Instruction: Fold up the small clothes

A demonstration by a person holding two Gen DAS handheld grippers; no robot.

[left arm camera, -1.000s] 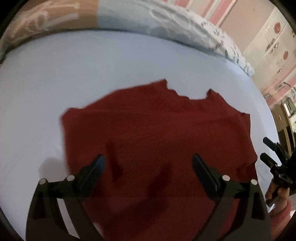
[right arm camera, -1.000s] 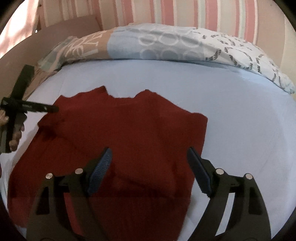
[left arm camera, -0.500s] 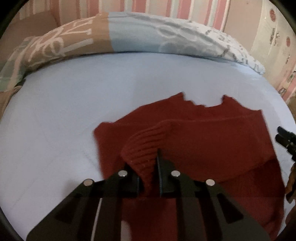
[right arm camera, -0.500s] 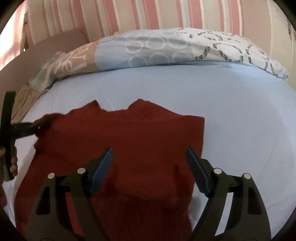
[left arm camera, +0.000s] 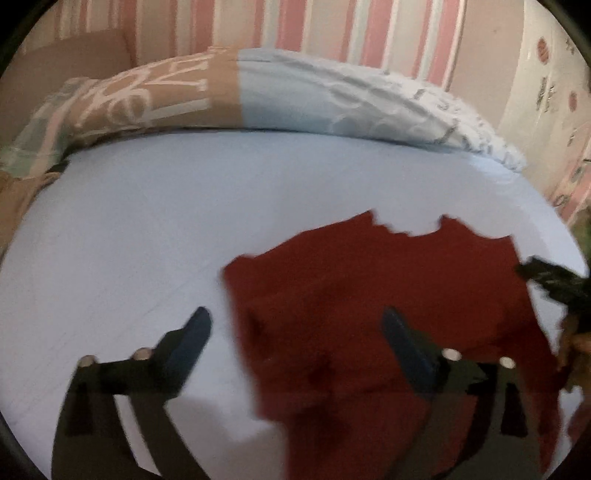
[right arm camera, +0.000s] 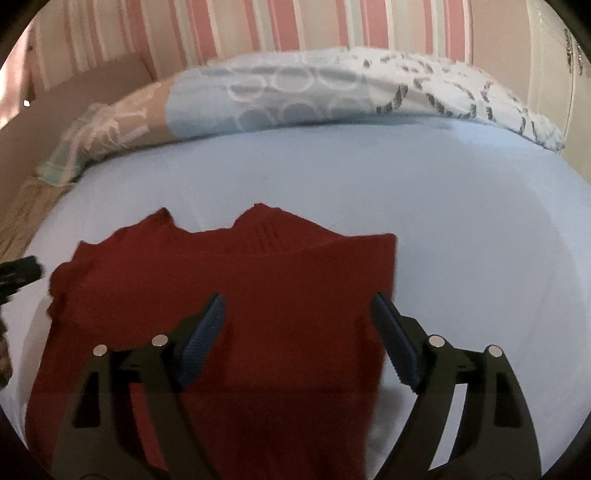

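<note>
The left tongs [left arm camera: 295, 332] have just been opening and stand spread wide with nothing between the pads; one blue pad hangs over bare sheet, the other over the dark red knitted sweater [left arm camera: 388, 295]. The sweater's left edge runs between the two fingers, so most of the garment lies to the right of these tongs and a little beyond them. The right tongs [right arm camera: 297, 317] are also spread wide and hold nothing. Below and between their ribbed blue pads [right arm camera: 201, 339] the sweater [right arm camera: 258, 295] lies flat, neckline pointing away, its right edge just inside the right finger. It rests on the pale blue bed sheet [right arm camera: 461, 240]. Farther out a patchwork duvet [left arm camera: 258, 99] is bunched against the striped pink wall [right arm camera: 295, 26]; its tan panel carries large white letters [left arm camera: 147, 99], blurred beyond reading.
</note>
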